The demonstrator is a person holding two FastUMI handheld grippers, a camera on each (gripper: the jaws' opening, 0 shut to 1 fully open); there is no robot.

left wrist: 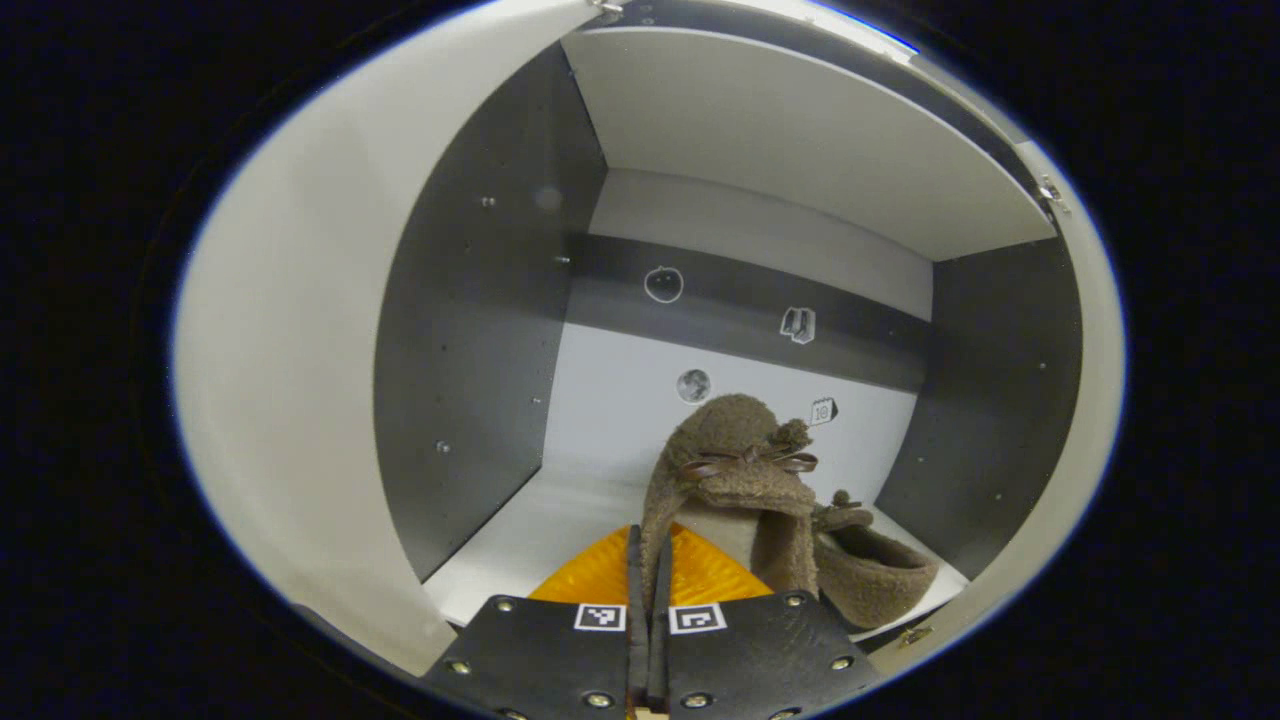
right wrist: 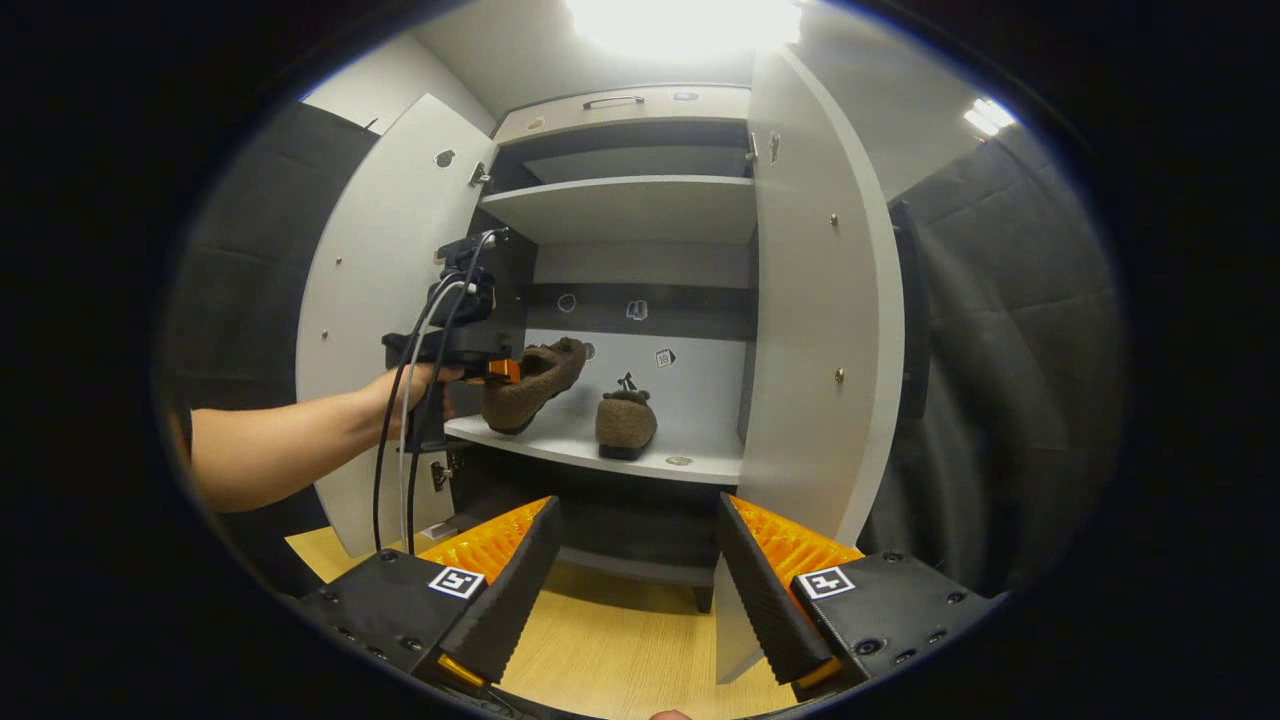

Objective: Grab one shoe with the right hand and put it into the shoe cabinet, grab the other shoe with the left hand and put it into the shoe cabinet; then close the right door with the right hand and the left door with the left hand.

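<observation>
In the left gripper view, my left gripper (left wrist: 648, 590) is sitting at the bottom centre of the frame with its fingers pressed nearly together, pinching the heel edge of a brown fuzzy shoe (left wrist: 728, 470) between them. That held shoe is rising just above the fingers in the lower middle of the frame, its toe pointing up and away, a small bow and pompom showing on top. Just to its lower right, the second brown shoe (left wrist: 872, 562) is resting on the white shelf (left wrist: 520, 540) of the shoe cabinet (left wrist: 480, 330), and I cannot tell whether the two are touching.

In the right gripper view, my right gripper (right wrist: 635, 585) is hanging at the bottom of the frame with its fingers spread wide and nothing between them. At centre left my hand (right wrist: 405, 385) is gripping the left tool, with cables trailing down from it. The held shoe (right wrist: 532, 383) is tilting toe-up above the shelf's left part, and the other shoe (right wrist: 626, 420) is standing on the shelf right of it, apart from it. The left door (right wrist: 385, 300) and the right door (right wrist: 815, 330) are both standing open.

Small stickers are dotting the cabinet's back wall; one (left wrist: 822, 410) is looking like a calendar page, but its digits are too small for me to read surely. The square black-and-white markers on my tools are carrying patterns, not words.
</observation>
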